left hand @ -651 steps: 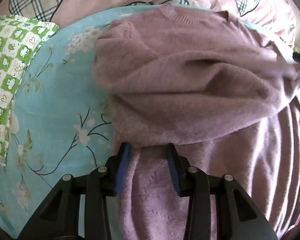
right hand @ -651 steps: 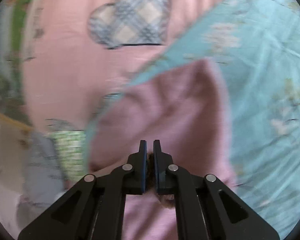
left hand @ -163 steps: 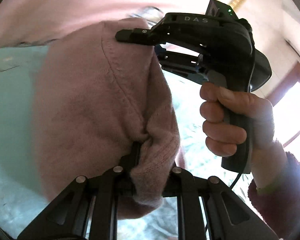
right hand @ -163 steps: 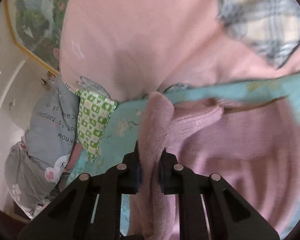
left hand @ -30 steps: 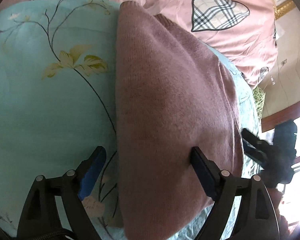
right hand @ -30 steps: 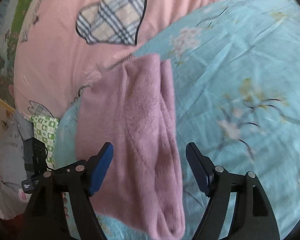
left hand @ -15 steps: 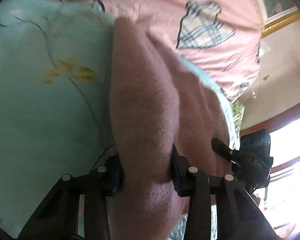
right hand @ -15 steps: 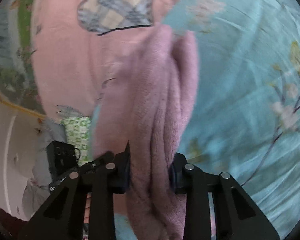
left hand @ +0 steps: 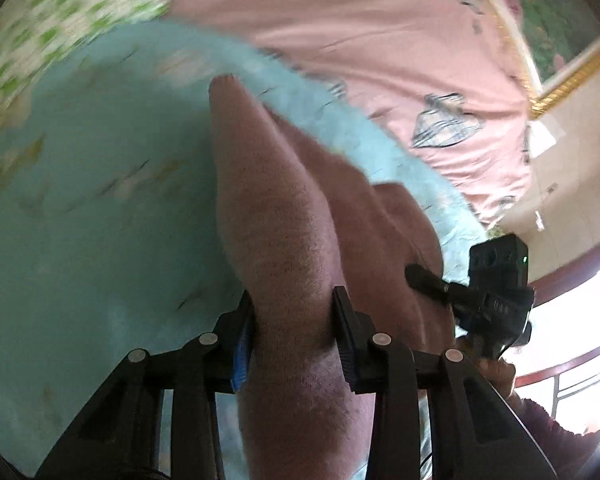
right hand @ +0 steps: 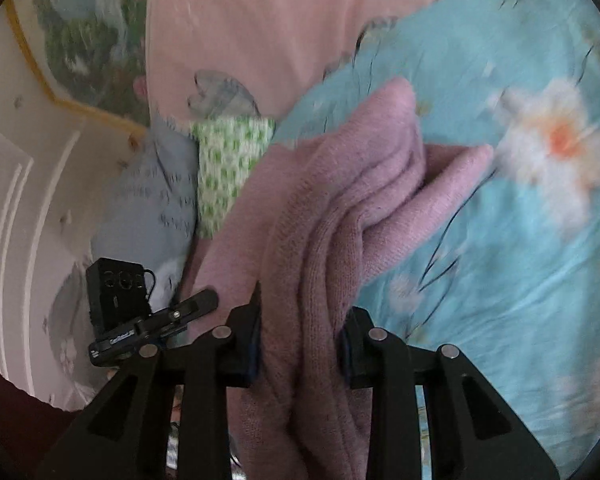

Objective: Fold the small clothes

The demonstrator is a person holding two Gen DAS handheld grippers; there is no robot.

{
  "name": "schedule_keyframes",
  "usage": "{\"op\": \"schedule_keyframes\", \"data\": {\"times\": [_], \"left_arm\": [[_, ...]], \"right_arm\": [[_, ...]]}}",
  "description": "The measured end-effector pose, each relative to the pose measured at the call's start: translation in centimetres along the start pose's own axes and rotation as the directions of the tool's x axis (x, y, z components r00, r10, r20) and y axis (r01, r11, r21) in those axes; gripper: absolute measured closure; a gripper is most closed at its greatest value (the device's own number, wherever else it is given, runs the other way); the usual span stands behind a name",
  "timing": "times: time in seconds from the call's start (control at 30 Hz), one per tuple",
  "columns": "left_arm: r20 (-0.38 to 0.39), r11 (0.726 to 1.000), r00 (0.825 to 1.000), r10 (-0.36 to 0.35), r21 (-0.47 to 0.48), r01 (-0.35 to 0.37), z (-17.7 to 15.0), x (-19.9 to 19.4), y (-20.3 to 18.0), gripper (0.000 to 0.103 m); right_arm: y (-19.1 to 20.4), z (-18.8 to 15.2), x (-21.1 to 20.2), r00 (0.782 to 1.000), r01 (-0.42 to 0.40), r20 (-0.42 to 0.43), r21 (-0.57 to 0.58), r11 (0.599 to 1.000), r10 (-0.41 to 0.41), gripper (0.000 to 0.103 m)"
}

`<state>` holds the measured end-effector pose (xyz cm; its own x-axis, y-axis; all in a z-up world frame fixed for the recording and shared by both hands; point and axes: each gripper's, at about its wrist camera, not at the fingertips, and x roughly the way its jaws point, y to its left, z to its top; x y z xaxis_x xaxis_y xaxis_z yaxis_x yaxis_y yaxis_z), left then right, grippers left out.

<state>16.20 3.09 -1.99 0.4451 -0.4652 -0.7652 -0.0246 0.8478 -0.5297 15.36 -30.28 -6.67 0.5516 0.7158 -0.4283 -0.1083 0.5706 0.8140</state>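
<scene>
left wrist view: both tongs, left (left hand: 294,332) and right (right hand: 300,334), clamp the folded sweater (left hand: 276,216).

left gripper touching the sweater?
Touching. Left wrist view: the left gripper has both fingers pressed into the folded sweater, fabric bulging between them with no gap.

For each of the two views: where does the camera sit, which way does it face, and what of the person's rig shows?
Left wrist: sits on the left claw, facing along its fingers at the folded pink sweater it clamps; the right claw shows at right.
Right wrist: sits on the right claw, facing the same sweater, also clamped; the left claw shows at left.
Shared: the sweater, the blue floral sheet.
</scene>
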Motion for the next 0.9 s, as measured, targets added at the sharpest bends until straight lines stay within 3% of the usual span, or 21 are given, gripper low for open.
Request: {"op": "schedule_keyframes", "data": {"times": [0.1, 0.2, 0.27, 0.33, 0.43, 0.63, 0.77, 0.9], "left_arm": [[-0.032, 0.996, 0.997, 0.064, -0.052, -0.066, -2.3, 0.8, 3.3, 0.075], [-0.025, 0.994, 1.000, 0.013, -0.104, -0.016, -3.4, 1.1, 4.9, 0.075], [-0.019, 0.996, 1.000, 0.014, -0.089, -0.016, -3.5, 1.3, 4.6, 0.075], [-0.023, 0.997, 0.998, 0.051, -0.055, -0.053, -3.3, 1.6, 3.7, 0.073], [-0.030, 0.996, 0.996, 0.084, -0.017, -0.085, -3.2, 1.2, 2.9, 0.072], [-0.032, 0.993, 0.994, 0.108, 0.056, -0.106, -4.3, -0.7, 1.3, 0.054], [-0.029, 0.986, 0.990, 0.138, 0.098, -0.135, -5.7, -1.4, 0.9, 0.041], [-0.060, 0.982, 0.987, 0.150, 0.128, -0.141, -7.0, -1.4, 0.9, 0.038]], "right_arm": [[-0.9, -1.3, 1.9, 0.998, 0.044, -0.048, 0.025, 0.999, -0.043, 0.072], [-3.1, -1.9, 1.6, 0.995, 0.094, -0.041, 0.096, 0.991, -0.091, 0.072], [-3.9, -2.1, 1.5, 0.990, 0.138, -0.055, 0.103, 0.985, -0.132, 0.071], [-4.1, -2.1, 1.7, 0.986, 0.163, -0.063, 0.110, 0.980, -0.157, 0.067], [-3.0, -2.1, 1.4, 0.971, 0.235, -0.059, 0.080, 0.969, -0.231, 0.053], [0.4, -3.7, -2.0, 0.951, 0.308, 0.004, -0.018, 0.951, -0.308, 0.053], [2.4, -6.3, -4.0, 0.950, 0.312, 0.017, -0.090, 0.946, -0.312, 0.053], [2.9, -9.1, -4.2, 0.943, 0.329, -0.011, -0.126, 0.936, -0.333, 0.064]]}}
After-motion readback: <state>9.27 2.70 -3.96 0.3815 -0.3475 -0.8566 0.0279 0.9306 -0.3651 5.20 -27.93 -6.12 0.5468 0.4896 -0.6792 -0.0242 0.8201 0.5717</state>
